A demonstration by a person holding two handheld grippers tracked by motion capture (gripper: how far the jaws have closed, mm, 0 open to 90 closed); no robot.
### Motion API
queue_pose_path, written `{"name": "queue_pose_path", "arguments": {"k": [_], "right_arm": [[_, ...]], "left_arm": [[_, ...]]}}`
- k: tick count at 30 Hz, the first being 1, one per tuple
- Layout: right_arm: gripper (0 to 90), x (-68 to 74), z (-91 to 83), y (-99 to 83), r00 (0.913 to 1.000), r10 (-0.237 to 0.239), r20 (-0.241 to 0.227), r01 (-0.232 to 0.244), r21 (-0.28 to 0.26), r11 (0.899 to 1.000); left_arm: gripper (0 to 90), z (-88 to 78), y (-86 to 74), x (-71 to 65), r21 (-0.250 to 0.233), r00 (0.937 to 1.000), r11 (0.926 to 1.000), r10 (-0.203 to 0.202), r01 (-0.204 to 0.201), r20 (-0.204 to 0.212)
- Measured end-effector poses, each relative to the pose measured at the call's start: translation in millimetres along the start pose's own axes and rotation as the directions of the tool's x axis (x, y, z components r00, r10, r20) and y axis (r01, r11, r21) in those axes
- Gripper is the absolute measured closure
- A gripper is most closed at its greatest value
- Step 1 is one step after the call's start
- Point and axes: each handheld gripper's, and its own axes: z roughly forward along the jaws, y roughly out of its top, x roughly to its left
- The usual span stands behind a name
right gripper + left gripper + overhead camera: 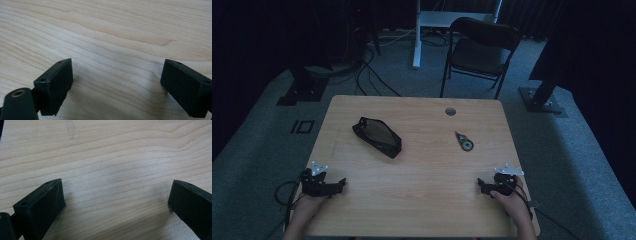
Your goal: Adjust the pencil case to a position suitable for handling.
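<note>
Resting on the desk, left gripper and right gripper both released, empty. Pouch and tape dispenser untouched; approach low, jaws wide.

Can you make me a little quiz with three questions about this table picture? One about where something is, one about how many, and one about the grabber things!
1. Where does the black pouch lie on the table?
A. Left of the middle
B. At the near right corner
C. On the chair

2. How many loose things lie on the table, not counting the grippers?
A. One
B. Two
C. Five

3. How are the fingers of the left gripper and the right gripper?
A. Both spread open over bare wood
B. Both shut on the pouch
C. One open, one shut

Answers: 1 A, the pouch sits left of centre in the high view. 2 B, just the pouch and the small tape dispenser. 3 A, each gripper view has wide-apart fingers with nothing between.
</note>
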Motion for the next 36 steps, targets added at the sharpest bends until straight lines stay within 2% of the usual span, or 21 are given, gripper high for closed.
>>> {"name": "queue_pose_path", "arguments": {"k": [22, 26, 36], "right_arm": [[10.9, 5.6, -0.3, 0.0, 1.0000, 0.003, 0.002, -0.003, -0.003, 1.000], [12.6, 8.5, 0.5, 2.7, 0.9999, -0.014, 0.004, 0.014, -0.003, 1.000], [12.6, 17.3, 2.4, 13.3, 0.9990, -0.019, -0.040, 0.018, -0.018, 1.000]], "left_arm": [[0.7, 0.0, 0.1, 0.0, 0.000, 1.0000, 1.0000, 0.000, 0.000, 0.000], [0.7, 0.1, 0.1, 0.0, -0.001, 1.0000, 1.0000, -0.001, 0.001, 0.000], [0.7, 0.1, 0.1, 0.0, 0.000, 1.0000, 1.0000, 0.000, 0.000, 0.000]]}}
